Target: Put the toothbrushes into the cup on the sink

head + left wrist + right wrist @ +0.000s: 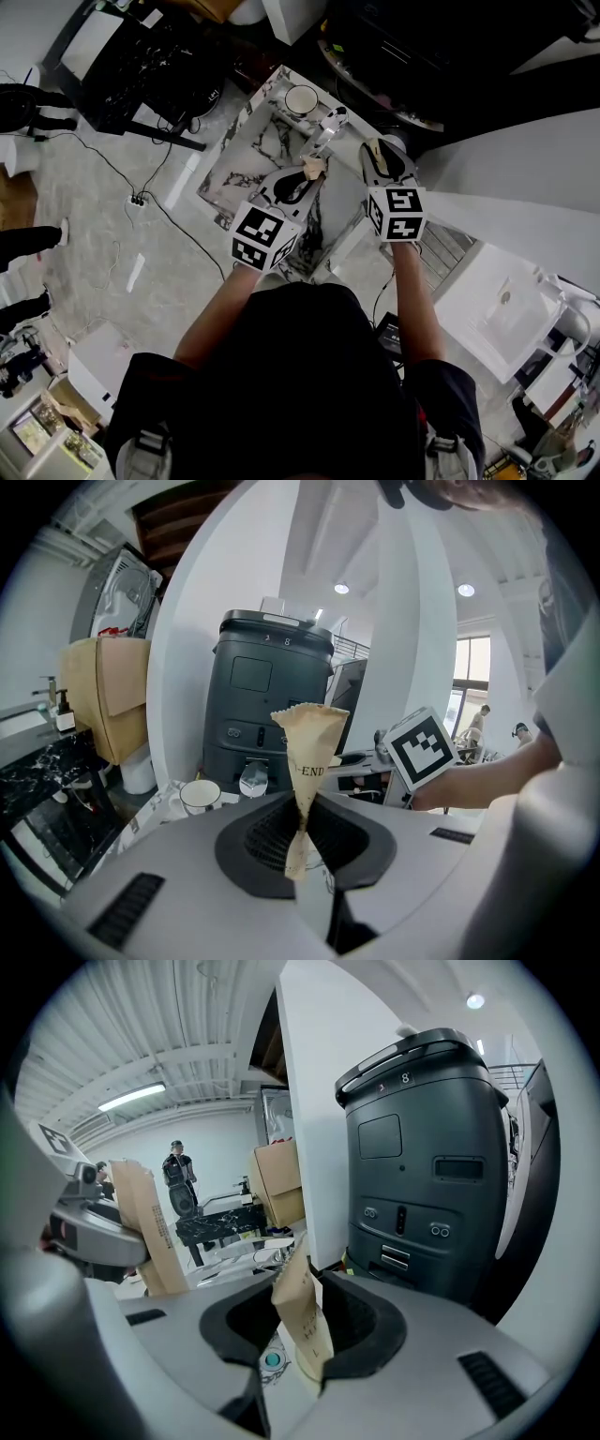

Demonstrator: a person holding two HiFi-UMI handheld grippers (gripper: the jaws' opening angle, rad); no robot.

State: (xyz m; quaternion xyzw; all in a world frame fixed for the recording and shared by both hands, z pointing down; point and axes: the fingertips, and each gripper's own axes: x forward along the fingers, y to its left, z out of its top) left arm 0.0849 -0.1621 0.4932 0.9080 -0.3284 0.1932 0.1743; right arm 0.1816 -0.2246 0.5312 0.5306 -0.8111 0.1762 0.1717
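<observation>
Transport is the step in hand: the left tongs (pixel 302 850) are clamped on a paper-wrapped toothbrush (pixel 309 747) and the right tongs (pixel 302 1352) on a second toothbrush (pixel 298 1302). Both are near the cup (pixel 302 98) on the sink (pixel 248 159), not over it. Next, each likely needs lining up above the cup, then release.

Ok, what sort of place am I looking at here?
Probably a lab or workshop with a mock-up bathroom, not a home. A marble sink with a cup stands alone on an open floor beside a power strip, with cardboard boxes and a big dark machine nearby.
</observation>
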